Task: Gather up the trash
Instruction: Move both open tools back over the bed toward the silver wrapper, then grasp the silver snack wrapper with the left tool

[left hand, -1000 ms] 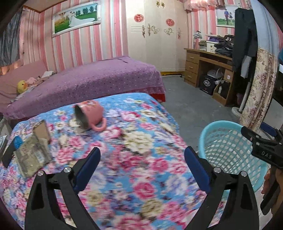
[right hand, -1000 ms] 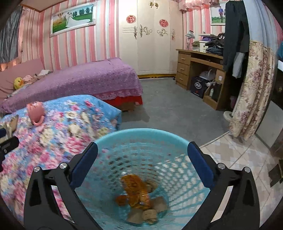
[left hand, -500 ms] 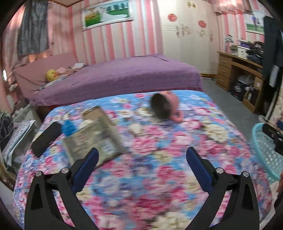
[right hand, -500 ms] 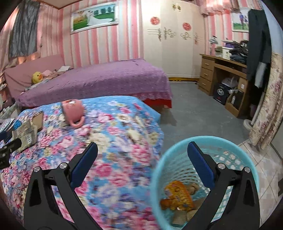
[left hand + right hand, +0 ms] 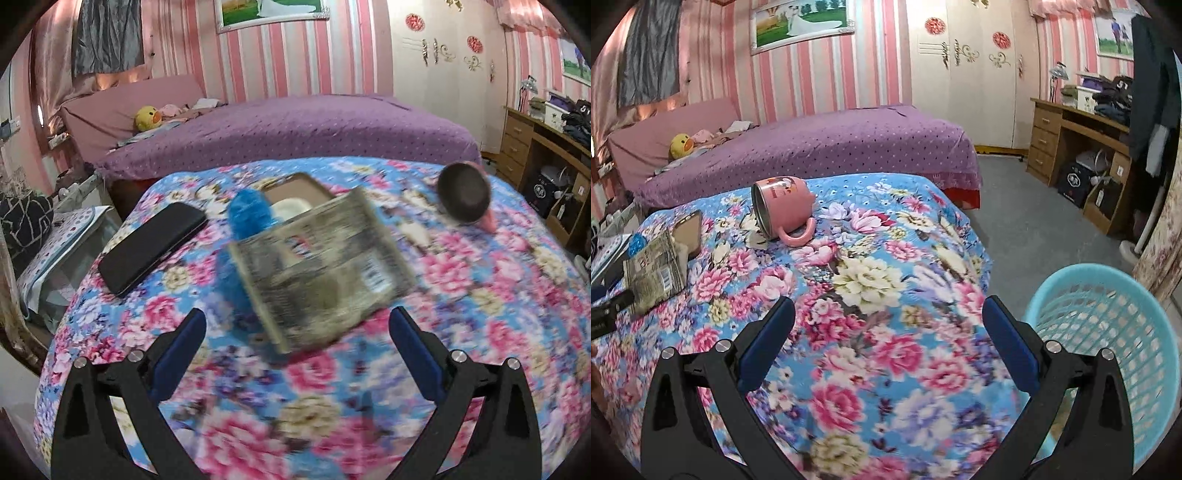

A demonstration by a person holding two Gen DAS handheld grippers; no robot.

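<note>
We see our left hand-held gripper (image 5: 297, 343) spread wide and holding nothing, poised above the counter (image 5: 480, 332) with its floral cloth, its blue pads flanking the near edge of a grey-green printed wrapper (image 5: 321, 266) that lies flat toward the counter's left side. A fuzzy blue object (image 5: 245, 221) sits just beside the wrapper's left edge, partly tucked under it, and a black phone (image 5: 153, 247) lies farther left, near the counter's left edge. Behind the wrapper we can make out a small open brown box (image 5: 295, 192) with something pale inside. A pink mug (image 5: 465, 199) lies tipped on its side toward the far right edge of the counter. Our right hand-held gripper (image 5: 888, 343) is likewise wide apart and empty, hanging over the counter's near right part. From that view the mug (image 5: 783, 206) rests on its side near the far edge, the wrapper (image 5: 655, 273) lies at the left edge, and a turquoise basket (image 5: 1108, 332) stands on the floor just beside the counter's right corner.
</note>
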